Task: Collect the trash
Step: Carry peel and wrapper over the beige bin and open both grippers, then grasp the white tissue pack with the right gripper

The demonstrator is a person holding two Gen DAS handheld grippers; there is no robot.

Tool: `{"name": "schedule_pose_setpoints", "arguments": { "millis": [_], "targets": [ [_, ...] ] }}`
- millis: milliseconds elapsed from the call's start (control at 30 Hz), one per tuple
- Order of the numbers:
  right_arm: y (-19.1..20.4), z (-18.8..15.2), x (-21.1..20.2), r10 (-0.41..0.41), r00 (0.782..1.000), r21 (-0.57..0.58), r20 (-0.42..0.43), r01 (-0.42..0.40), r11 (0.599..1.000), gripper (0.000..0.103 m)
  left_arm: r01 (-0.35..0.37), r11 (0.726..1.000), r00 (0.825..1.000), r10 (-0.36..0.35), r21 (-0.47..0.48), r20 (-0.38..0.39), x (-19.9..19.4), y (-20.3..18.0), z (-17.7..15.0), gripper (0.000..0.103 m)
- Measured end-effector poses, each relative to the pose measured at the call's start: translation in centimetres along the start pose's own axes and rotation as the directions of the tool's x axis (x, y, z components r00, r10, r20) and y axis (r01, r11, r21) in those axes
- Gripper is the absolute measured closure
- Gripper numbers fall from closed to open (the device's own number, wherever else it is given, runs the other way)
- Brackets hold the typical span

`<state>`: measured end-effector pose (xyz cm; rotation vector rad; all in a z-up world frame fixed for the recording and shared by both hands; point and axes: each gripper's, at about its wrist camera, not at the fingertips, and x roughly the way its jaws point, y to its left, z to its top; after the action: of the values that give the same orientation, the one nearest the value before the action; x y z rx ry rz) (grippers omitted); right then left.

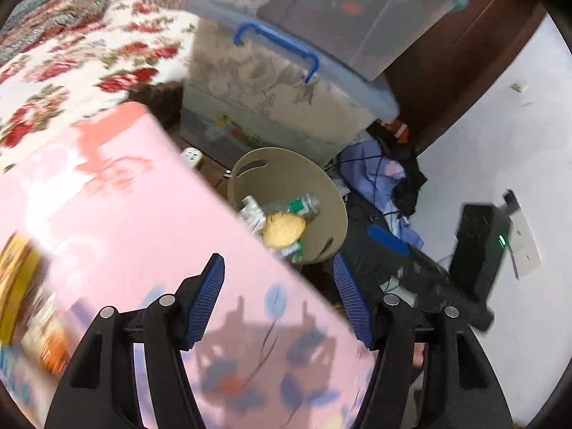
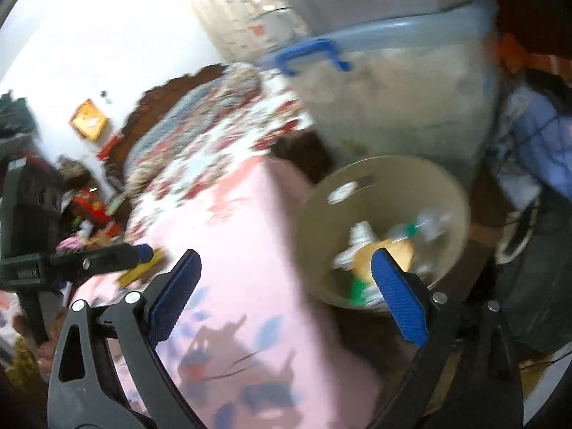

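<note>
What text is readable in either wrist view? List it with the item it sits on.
None legible.
Yellow package at the left edge of the left view: print smeared by motion blur.
Stickers low on the clear storage box: too small and blurred.
Wrappers in the beige bin: green and white labels, unreadable.
Yellow square item on the wall, right view: no characters resolvable.

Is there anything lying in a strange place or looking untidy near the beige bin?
Yes. Beside the beige bin, purple and black clothes lie in a crumpled heap on the floor, tangled with a black cable. A white power strip also lies loose on the floor behind the bin. Nothing has spilled outside the bin.
</note>
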<state>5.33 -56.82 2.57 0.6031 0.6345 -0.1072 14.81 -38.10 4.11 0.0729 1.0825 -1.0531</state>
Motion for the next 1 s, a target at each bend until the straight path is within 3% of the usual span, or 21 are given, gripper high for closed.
{"name": "schedule_pose_setpoints", "arguments": {
  "millis": [100, 167, 233, 300, 400, 467, 533, 600, 800, 933, 967, 1000],
  "targets": [
    [3.2, -1.6, 0.8, 0.078, 0.995, -0.016, -0.069, -0.079, 0.997, 0.008, -0.027, 0.999, 0.998, 0.029, -0.033, 0.062, -5.9, 2.7, -4.1, 0.036],
    [5.3, -2.8, 2.2, 0.142, 0.981, -0.009, -0.132, -0.144, 0.989, 0.008, -0.095, 0.993, 0.990, 0.101, -0.063, 0.100, -10.0, 5.2, -6.9, 0.036],
    [7.3, -4.1, 3.8, 0.189, 0.964, -0.009, -0.187, -0.194, 0.981, 0.009, -0.218, 0.970, 0.964, 0.231, -0.106, 0.133, -14.5, 7.6, -9.9, 0.032],
    [9.6, -5.2, 5.2, 0.212, 0.950, -0.025, -0.229, -0.223, 0.974, 0.014, -0.335, 0.927, 0.919, 0.361, -0.169, 0.157, -18.9, 10.0, -12.6, 0.027],
    [12.4, -7.3, 8.0, 0.285, 0.902, 0.028, -0.324, -0.292, 0.956, 0.032, -0.418, 0.870, 0.863, 0.470, -0.261, 0.185, -23.8, 12.5, -15.9, 0.024],
    [14.1, -8.8, 10.1, 0.364, 0.850, 0.112, -0.380, -0.348, 0.931, 0.038, -0.415, 0.855, 0.851, 0.486, -0.312, 0.199, -26.0, 13.7, -17.7, 0.023],
    [15.6, -10.0, 11.6, 0.408, 0.817, 0.165, -0.407, -0.373, 0.913, 0.038, -0.413, 0.843, 0.844, 0.496, -0.344, 0.204, -26.9, 14.5, -19.0, 0.023],
    [17.4, -11.0, 13.1, 0.427, 0.797, 0.183, -0.426, -0.386, 0.904, 0.038, -0.413, 0.836, 0.841, 0.502, -0.362, 0.199, -27.2, 15.0, -20.2, 0.023],
    [20.9, -12.7, 16.8, 0.486, 0.765, 0.292, -0.422, -0.393, 0.872, 0.035, -0.395, 0.844, 0.861, 0.478, -0.364, 0.174, -26.6, 16.0, -22.2, 0.023],
    [22.0, -13.4, 18.4, 0.497, 0.773, 0.354, -0.394, -0.371, 0.858, 0.035, -0.343, 0.866, 0.893, 0.421, -0.364, 0.160, -25.3, 16.3, -23.3, 0.024],
    [22.6, -13.5, 18.7, 0.501, 0.774, 0.362, -0.388, -0.372, 0.855, 0.038, -0.327, 0.873, 0.903, 0.402, -0.362, 0.155, -24.8, 16.3, -23.4, 0.024],
    [22.9, -13.6, 19.1, 0.511, 0.765, 0.371, -0.392, -0.377, 0.849, 0.060, -0.301, 0.883, 0.916, 0.373, -0.359, 0.150, -24.3, 16.0, -23.6, 0.024]
  ]
}}
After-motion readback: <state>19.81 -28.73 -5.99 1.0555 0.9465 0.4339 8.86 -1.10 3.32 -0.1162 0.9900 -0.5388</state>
